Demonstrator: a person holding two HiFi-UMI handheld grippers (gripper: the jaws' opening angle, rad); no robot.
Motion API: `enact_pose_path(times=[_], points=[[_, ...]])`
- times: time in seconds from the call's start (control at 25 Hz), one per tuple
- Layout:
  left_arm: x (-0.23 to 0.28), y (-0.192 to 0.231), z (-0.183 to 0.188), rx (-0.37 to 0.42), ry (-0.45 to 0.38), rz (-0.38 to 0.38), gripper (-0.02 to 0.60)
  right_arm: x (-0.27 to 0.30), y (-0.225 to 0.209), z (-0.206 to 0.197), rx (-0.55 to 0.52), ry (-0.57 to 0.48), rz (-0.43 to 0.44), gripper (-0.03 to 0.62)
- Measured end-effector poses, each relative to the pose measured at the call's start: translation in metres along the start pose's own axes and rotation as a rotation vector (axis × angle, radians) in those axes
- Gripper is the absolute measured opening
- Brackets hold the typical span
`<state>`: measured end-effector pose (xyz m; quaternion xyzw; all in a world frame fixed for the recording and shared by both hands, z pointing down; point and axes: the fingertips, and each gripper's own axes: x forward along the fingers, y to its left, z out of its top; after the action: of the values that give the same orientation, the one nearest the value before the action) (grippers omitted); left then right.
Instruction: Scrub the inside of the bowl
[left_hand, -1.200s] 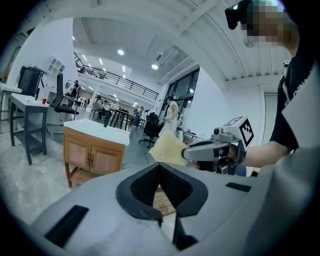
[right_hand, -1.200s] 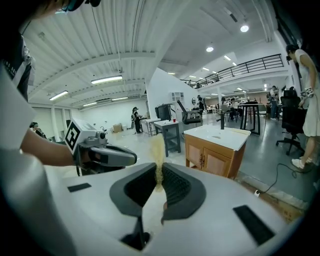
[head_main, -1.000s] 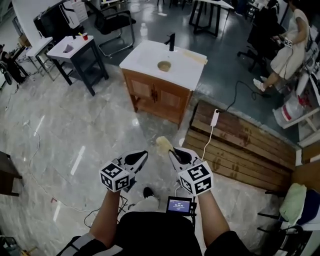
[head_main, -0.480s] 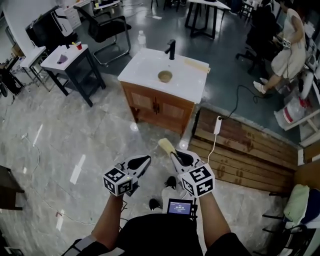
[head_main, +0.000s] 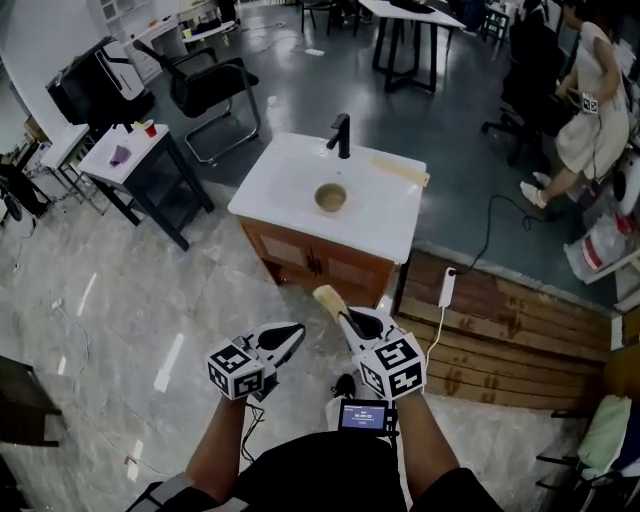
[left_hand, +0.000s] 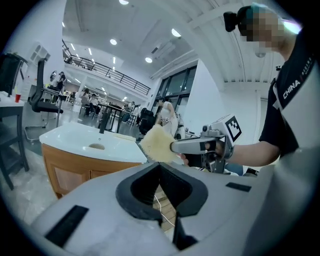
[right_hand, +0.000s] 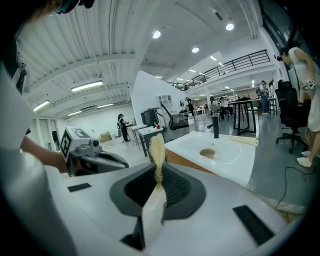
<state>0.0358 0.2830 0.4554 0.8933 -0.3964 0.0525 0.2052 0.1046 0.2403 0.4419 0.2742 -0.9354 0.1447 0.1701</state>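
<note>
A small tan bowl (head_main: 330, 197) sits in the basin of a white sink top (head_main: 385, 215) on a wooden cabinet, below a black faucet (head_main: 342, 135). My right gripper (head_main: 345, 316) is shut on a yellow sponge (head_main: 328, 297), well short of the sink. My left gripper (head_main: 288, 338) is held beside it, shut and holding nothing. In the right gripper view the sponge (right_hand: 157, 145) stands up between the jaws (right_hand: 158, 167), with the bowl (right_hand: 207, 153) beyond. In the left gripper view the sponge (left_hand: 156, 144) and the bowl (left_hand: 96, 146) lie ahead of the gripper (left_hand: 159, 165).
A pale strip (head_main: 400, 170) lies on the sink top's right rear. Wooden planks (head_main: 500, 320) with a white power strip (head_main: 445, 287) lie right of the cabinet. A black side table (head_main: 130, 160) and an office chair (head_main: 215, 85) stand at left. A person (head_main: 590, 110) is at upper right.
The sink cabinet has come closer and larger in the head view as I walk toward it. Both grippers keep the same pose, the right one still shut on the sponge.
</note>
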Motion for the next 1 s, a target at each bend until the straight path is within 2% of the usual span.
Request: enact_pose_path(times=[0.2,0.56,0.76,1.0], points=[[0.052,0.044,0.037,0.01,0.004,-0.002,0.003,0.034,-0.059,0.032,-0.008,0.0,0.018,0.038],[0.101,0.109,0.057,-0.007,0.024,0.021,0.003,0.078,-0.129,0.053,0.007,0.033,0.009,0.038],[0.122,0.158,0.066,-0.03,0.023,0.017,0.003,0.106,-0.161,0.061,0.01,0.052,-0.026,0.038],[0.153,0.218,0.086,-0.023,0.051,-0.043,0.003,0.151,-0.198,0.085,0.033,0.061,-0.095,0.038]])
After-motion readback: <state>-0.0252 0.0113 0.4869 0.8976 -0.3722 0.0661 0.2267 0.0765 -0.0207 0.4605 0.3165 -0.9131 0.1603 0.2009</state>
